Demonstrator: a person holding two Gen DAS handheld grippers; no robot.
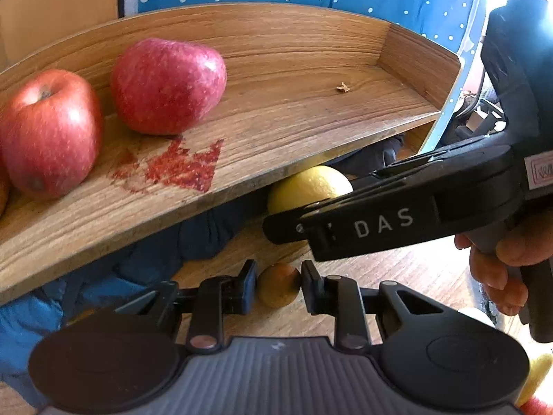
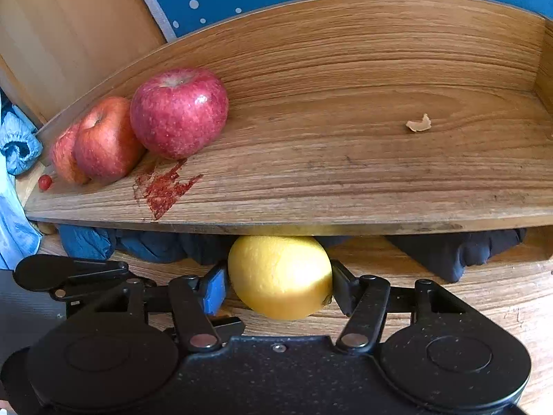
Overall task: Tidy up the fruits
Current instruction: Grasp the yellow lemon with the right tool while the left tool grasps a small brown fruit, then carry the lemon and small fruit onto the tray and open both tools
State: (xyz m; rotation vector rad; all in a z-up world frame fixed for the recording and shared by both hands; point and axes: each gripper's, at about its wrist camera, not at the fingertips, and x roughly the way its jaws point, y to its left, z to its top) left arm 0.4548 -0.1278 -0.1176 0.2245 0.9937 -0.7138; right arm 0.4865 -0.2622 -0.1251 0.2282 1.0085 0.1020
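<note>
We see three apples (image 2: 179, 112) already on the shelf (image 2: 345, 180). Our right gripper (image 2: 280, 285) clamps a lemon (image 2: 280, 276) below its edge; left gripper (image 1: 278, 285) pinches a small brownish fruit (image 1: 278, 285). Both remain unplaced.

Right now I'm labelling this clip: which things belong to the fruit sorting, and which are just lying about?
Job: lemon in right gripper; small brownish fruit between left gripper fingers; red apples; wooden shelf.

Lying about: peel scrap, red stain, dark cloth.
</note>
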